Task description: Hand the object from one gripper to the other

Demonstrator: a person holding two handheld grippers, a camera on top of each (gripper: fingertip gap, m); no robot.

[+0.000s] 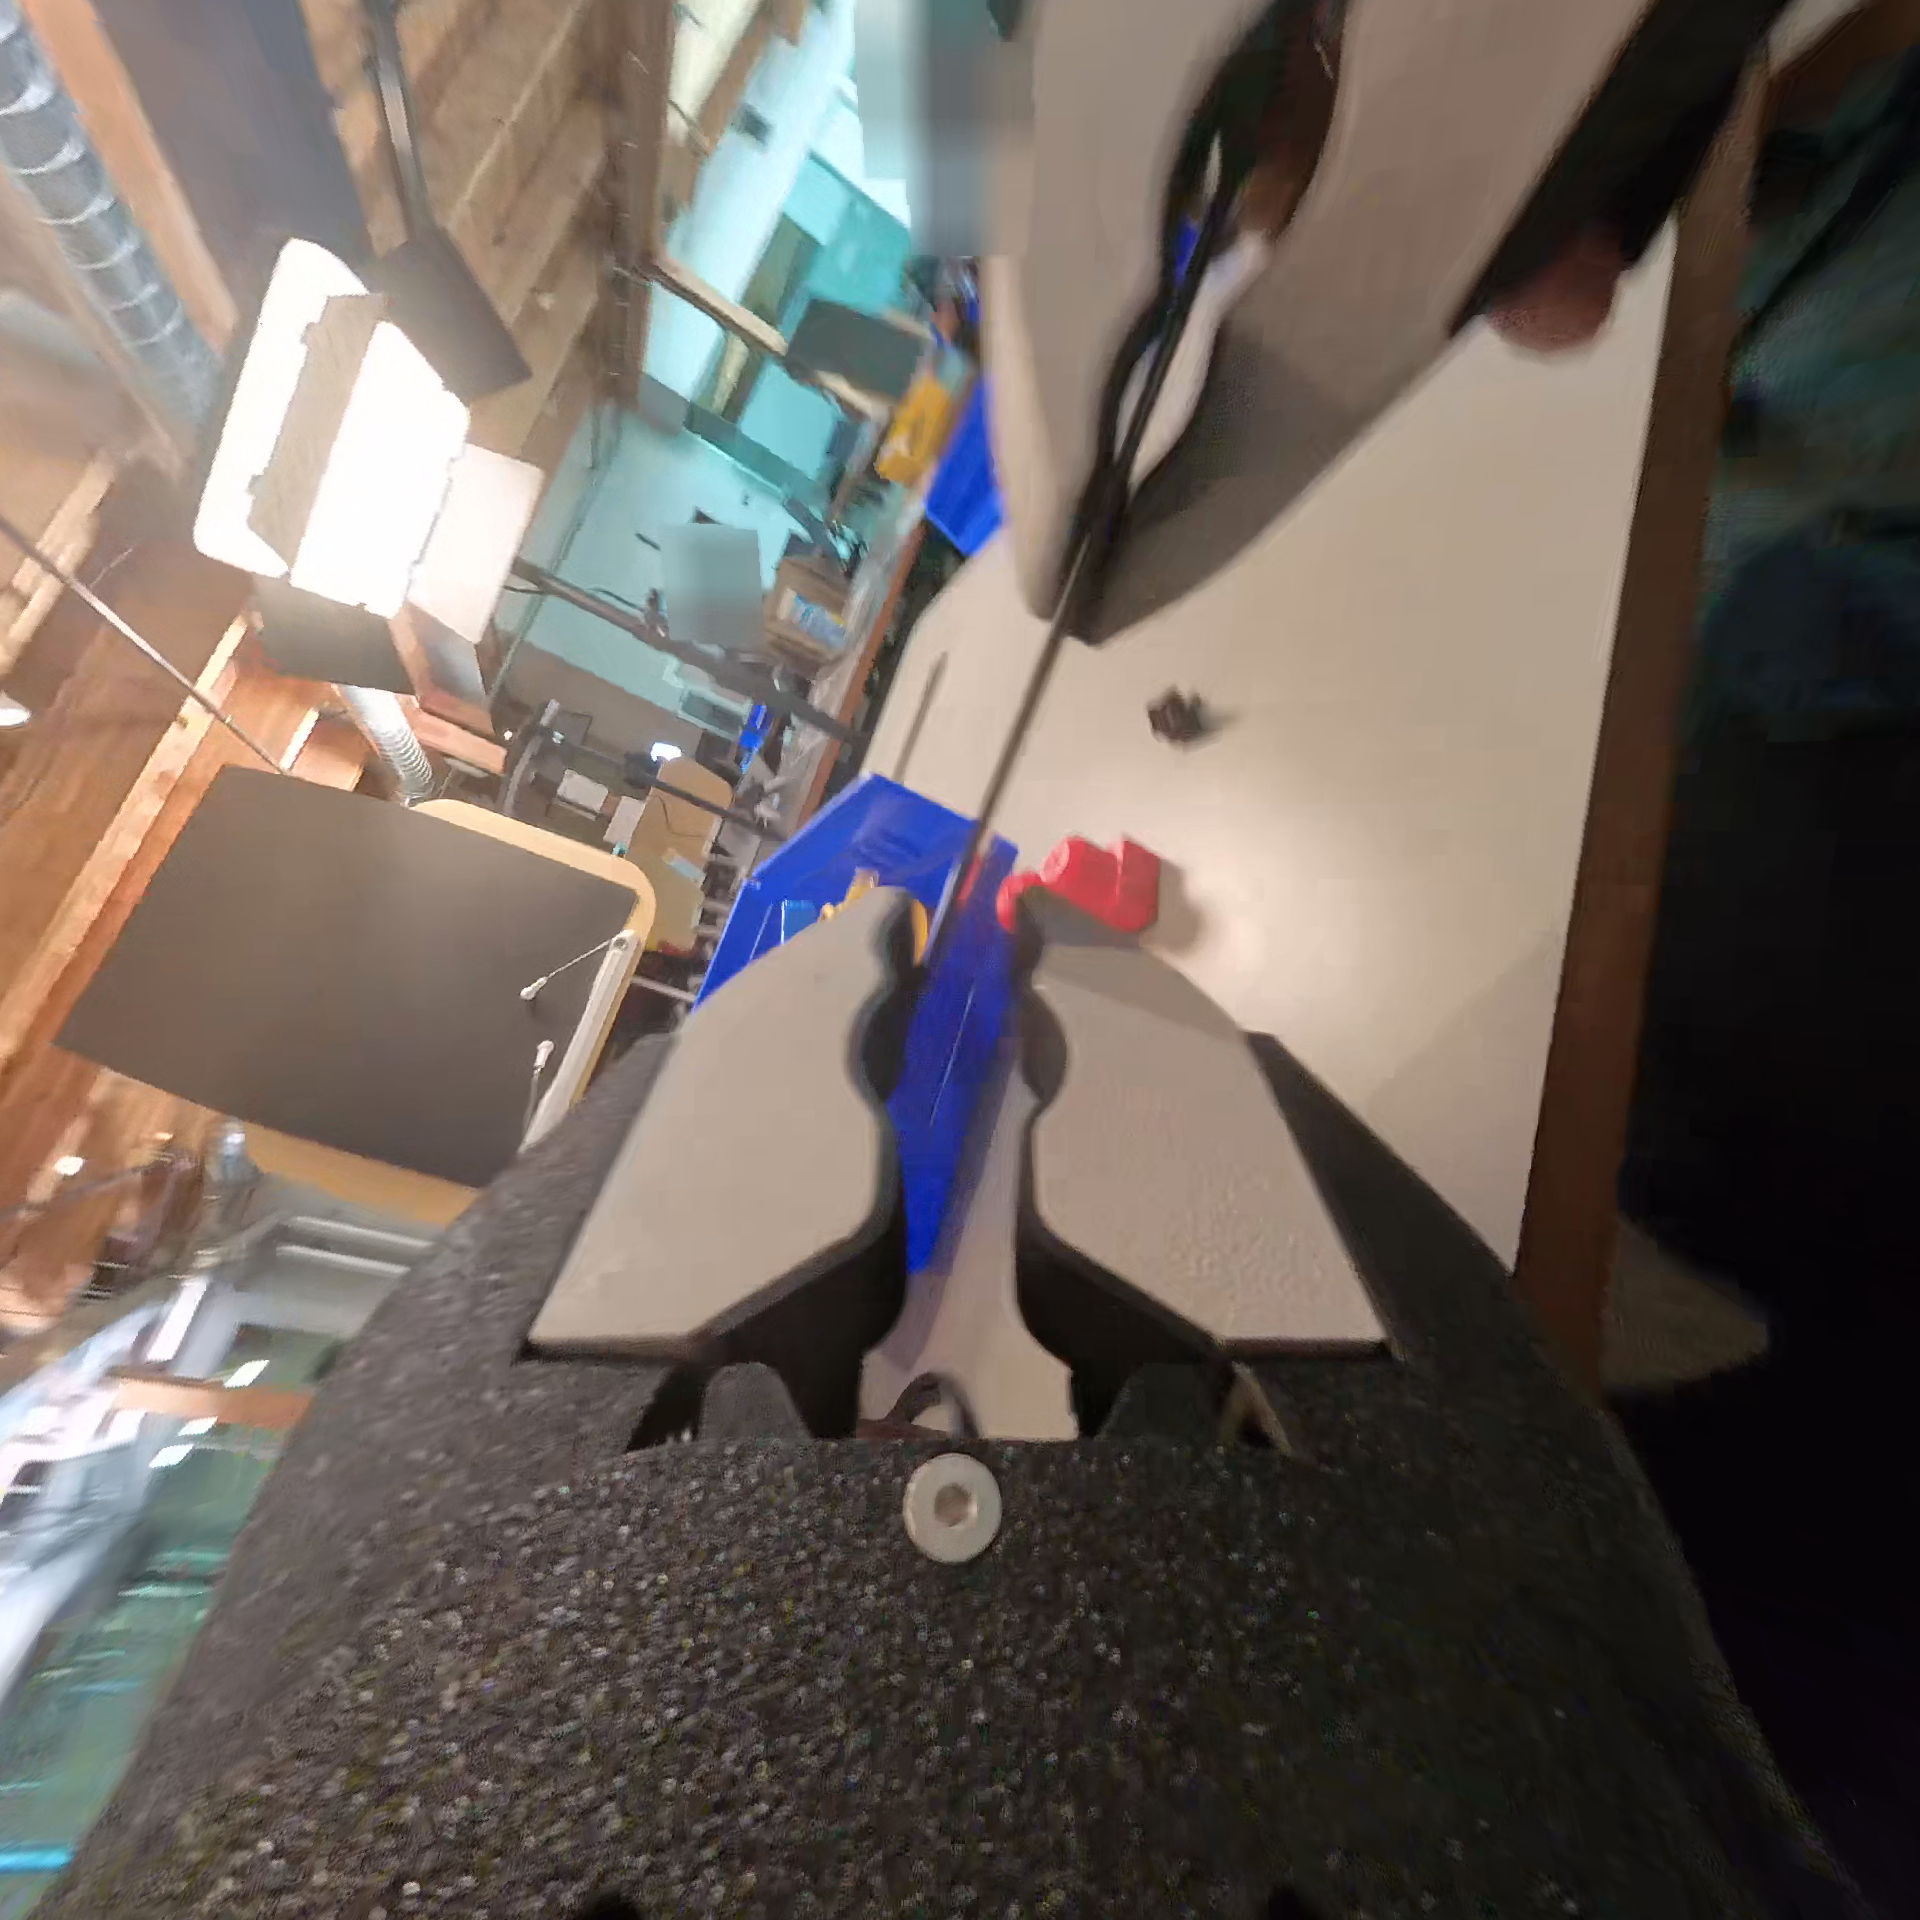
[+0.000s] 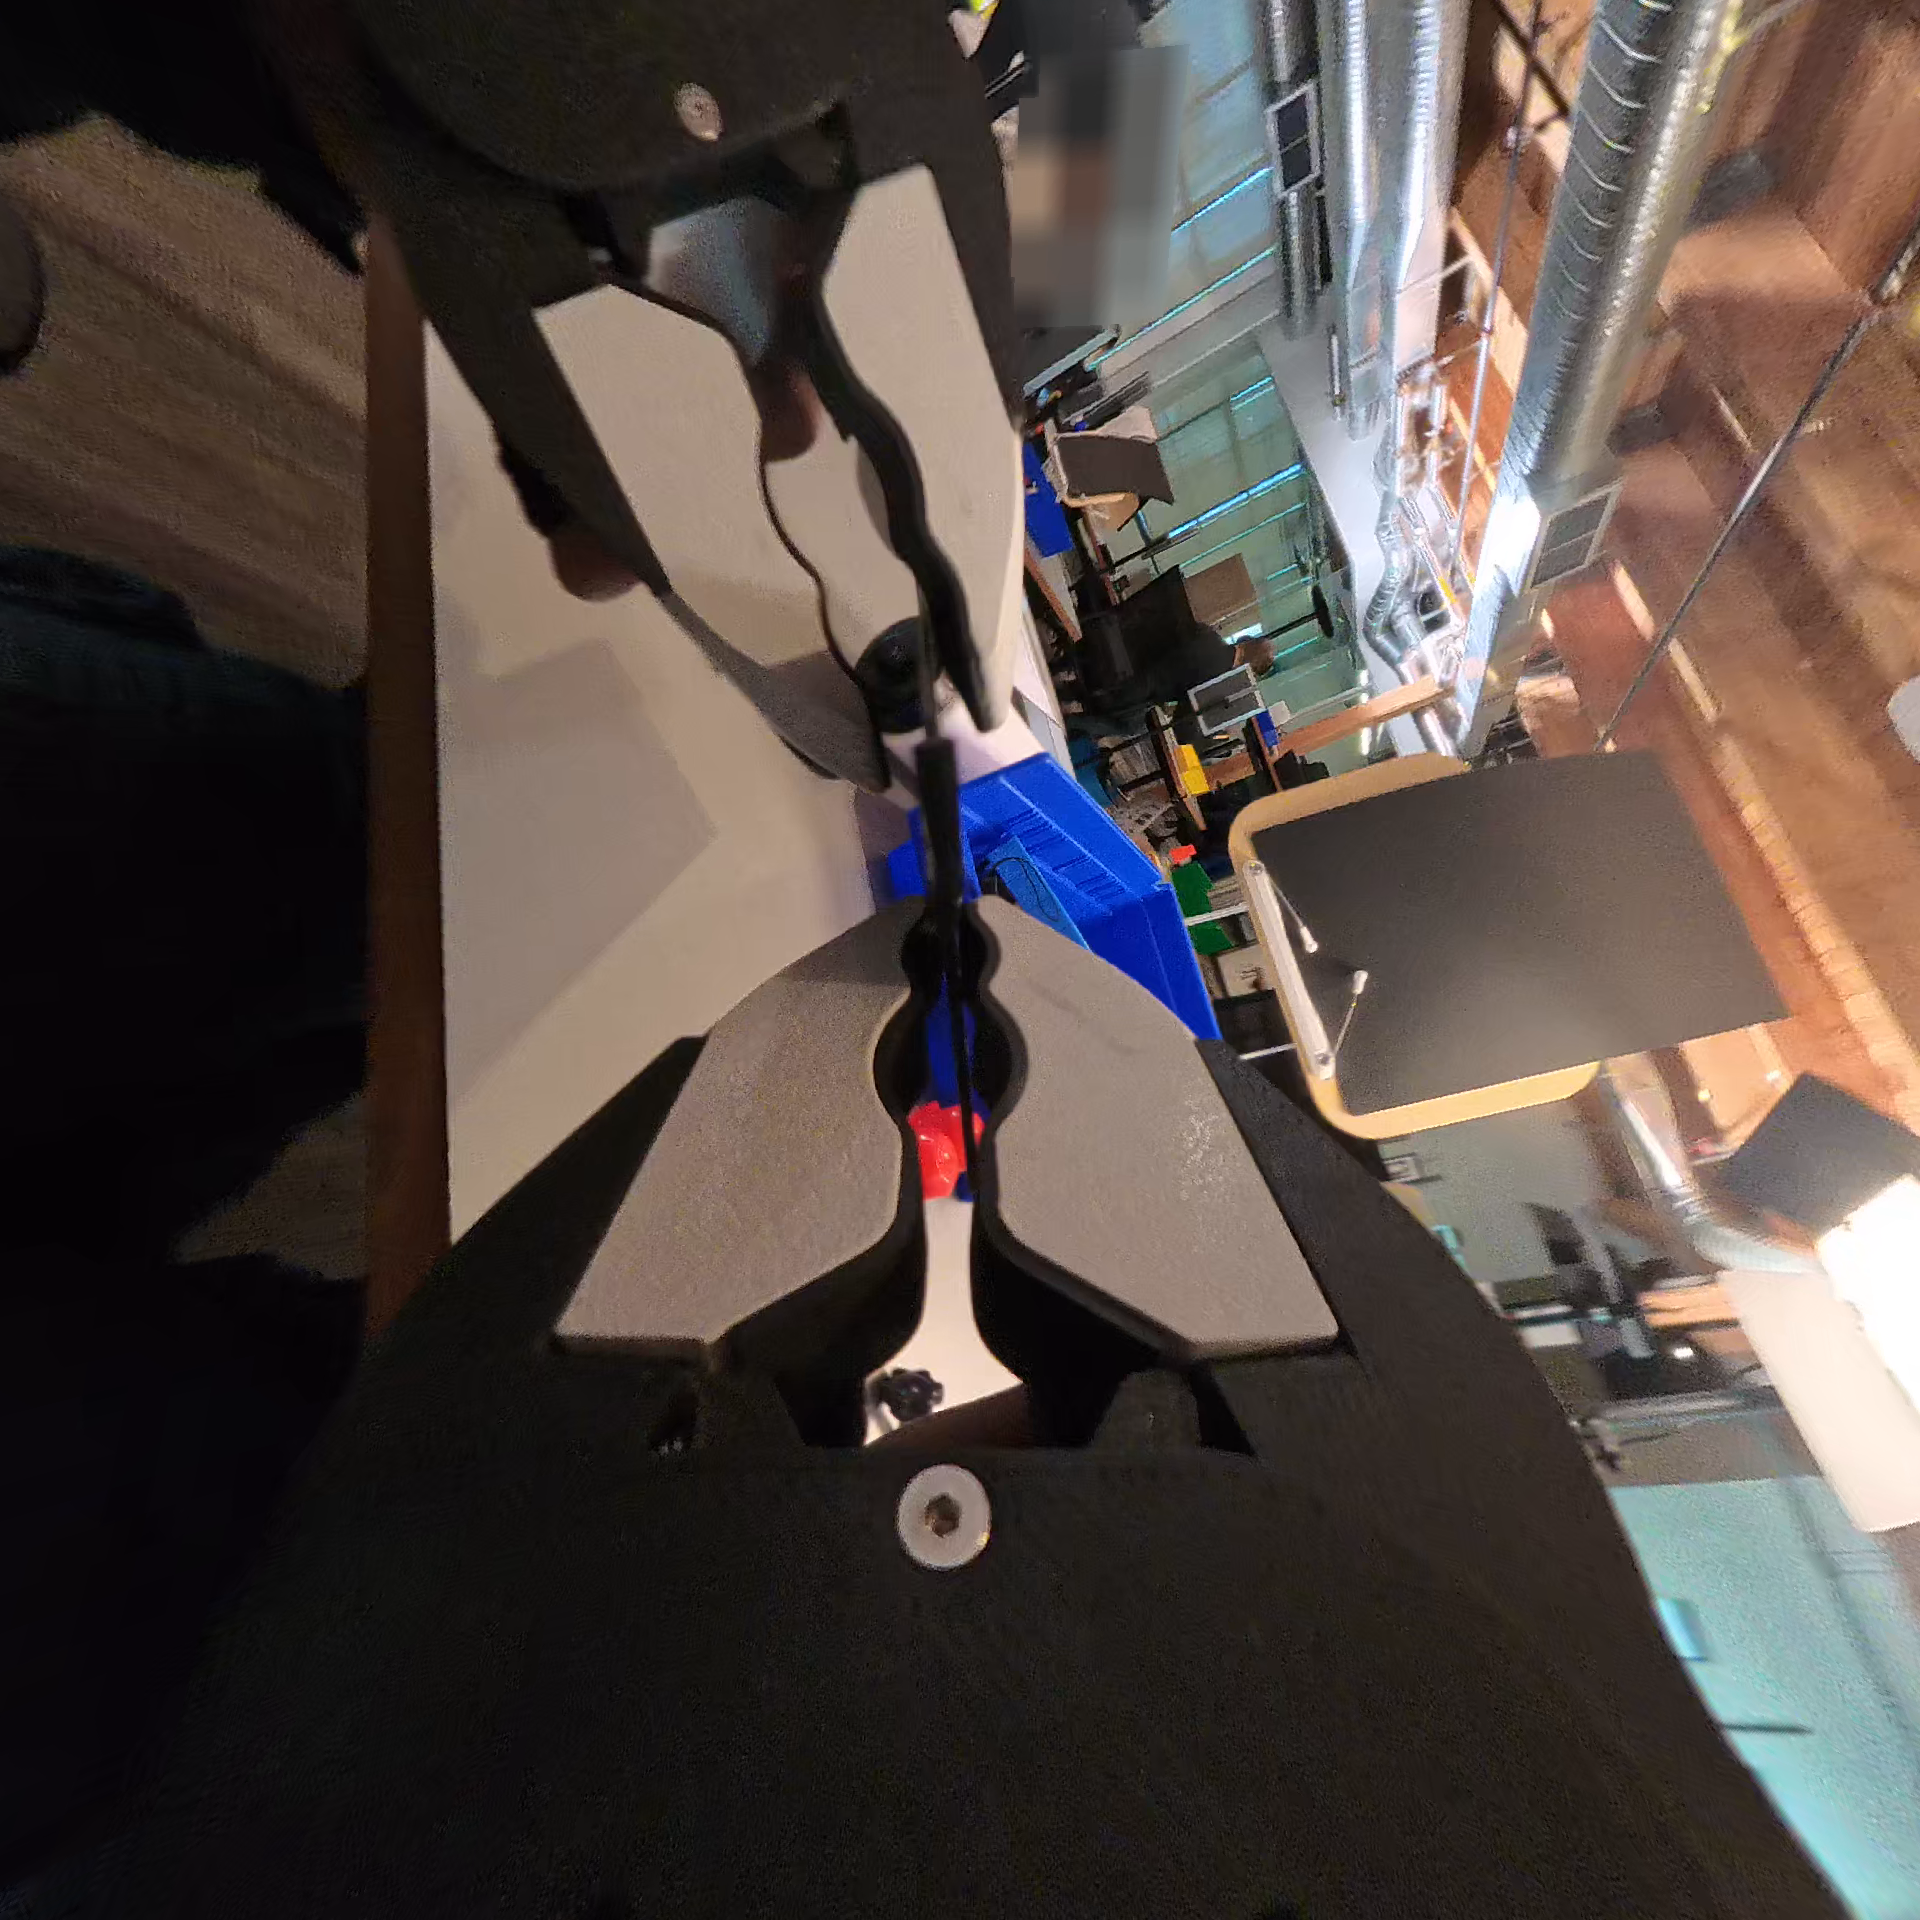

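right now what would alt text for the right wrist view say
The right gripper is shut on a thin black rod, whose far end sits between the fingers of the left gripper facing it from above. Below them lie a white table, a blue bin and a red block.

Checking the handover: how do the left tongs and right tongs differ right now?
The left tongs stand open, with a gap between the fingers; the right tongs are shut. The right tongs clamp the thin black rod; in the left tongs its far end only lies in the gap, ungripped. Both have grey fingers on black bodies and face each other.
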